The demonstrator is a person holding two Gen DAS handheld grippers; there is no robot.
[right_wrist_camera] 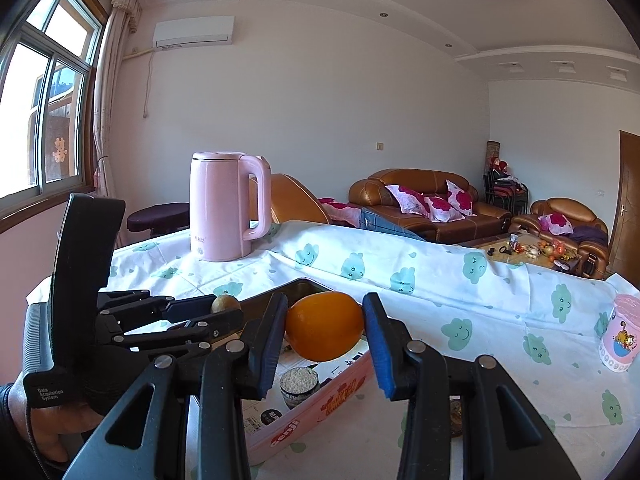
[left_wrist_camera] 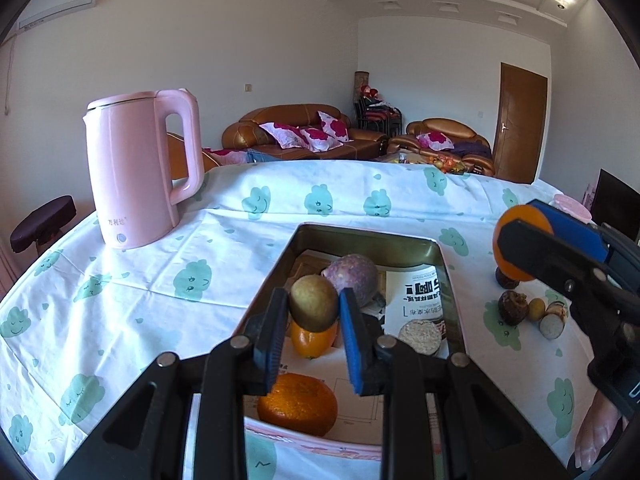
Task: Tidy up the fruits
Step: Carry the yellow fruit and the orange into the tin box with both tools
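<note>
My left gripper is shut on a small green-brown fruit and holds it above the open pink tin box. In the box lie two oranges and a purple fruit. My right gripper is shut on an orange, held above the box's right side. It shows in the left wrist view at the right, over several small fruits on the cloth.
A pink kettle stands at the back left of the table, whose white cloth has green cloud prints. A pink cup stands at the far right. Sofas are behind the table.
</note>
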